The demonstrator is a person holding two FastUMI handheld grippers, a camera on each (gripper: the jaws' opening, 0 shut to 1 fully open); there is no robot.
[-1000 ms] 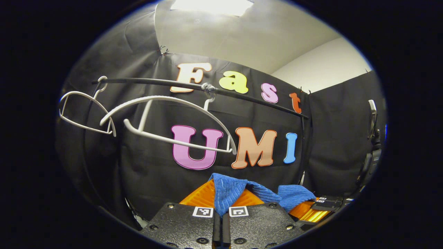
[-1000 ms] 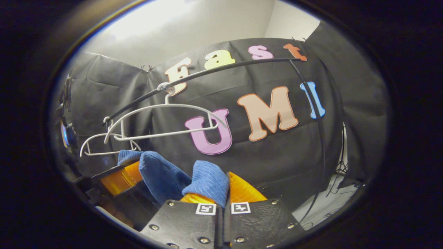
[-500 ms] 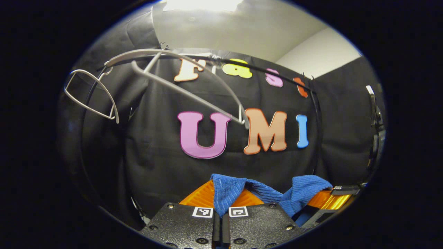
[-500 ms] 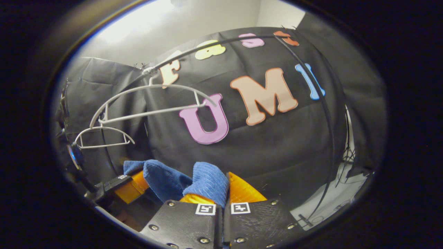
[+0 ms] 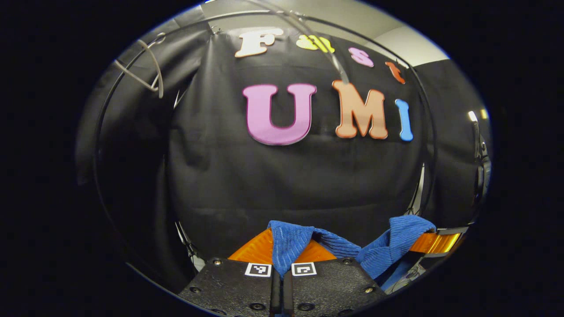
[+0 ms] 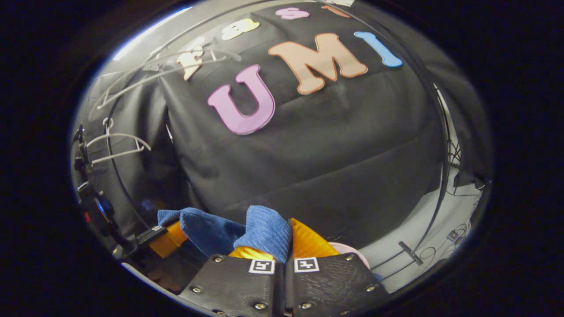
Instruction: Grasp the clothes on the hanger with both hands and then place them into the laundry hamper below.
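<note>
Blue cloth (image 5: 291, 241) strung between both grippers, off the white hangers (image 6: 115, 145) high on the rail (image 5: 410, 70). Soft, light, limp; likely best held by 2 corners. Left gripper (image 5: 282, 268) and right gripper (image 6: 284, 264): fingers pinching cloth folds.
</note>
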